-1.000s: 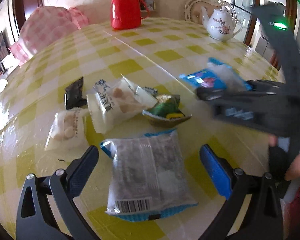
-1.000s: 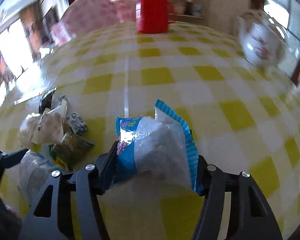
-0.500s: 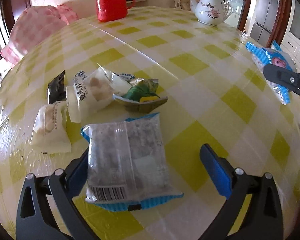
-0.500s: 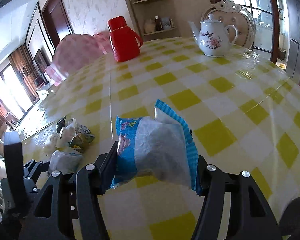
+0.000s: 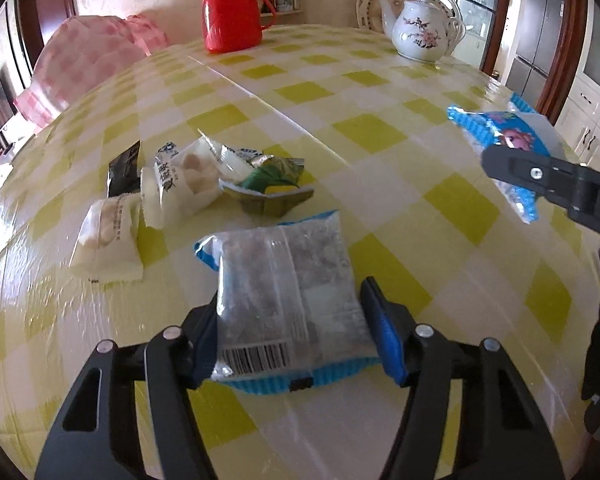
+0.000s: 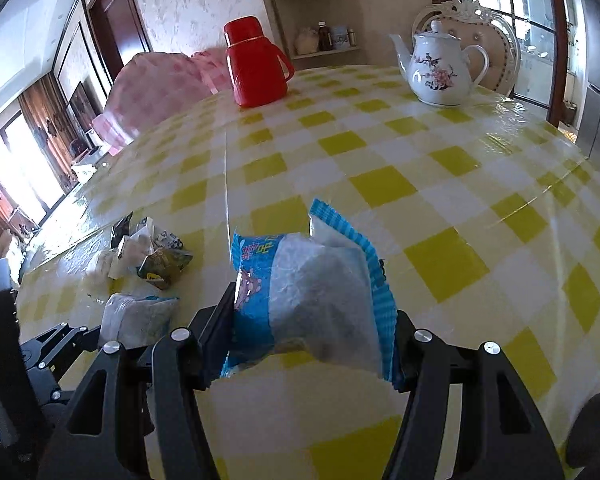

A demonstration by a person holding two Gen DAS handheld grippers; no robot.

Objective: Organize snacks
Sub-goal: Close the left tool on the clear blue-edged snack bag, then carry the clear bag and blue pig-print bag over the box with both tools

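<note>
Two packets in hand: two clear-and-blue snack packets are being handled, one per gripper.
Right gripper: the right gripper (image 6: pixel 312 340) is clamping the blue cartoon packet (image 6: pixel 312 292) between its pads, lifted clear of the tabletop (image 6: pixel 380 152).
Left gripper: the left gripper (image 5: pixel 288 340) is closing its jaws around the barcode packet (image 5: pixel 284 300); the left pad is pressing on the packet's edge, the blue right pad is sitting just beside the other edge, and the packet appears to be lying on the tabletop.
Left to sort: ahead of the left gripper and to its left, a small heap is waiting: a white packet (image 5: pixel 108 240), a white printed packet (image 5: pixel 180 184), a green-gold packet (image 5: pixel 272 188) and a black sachet (image 5: pixel 124 168), some touching or overlapping.
Destination: no box or tray is showing, so I cannot tell where the packets are going.
Progress: judging by the heap, sorting seems early, with most snacks ungathered.
Bystanders: a red flask (image 5: pixel 232 8) and a teapot (image 5: pixel 420 28) are standing far beyond both grippers.
</note>
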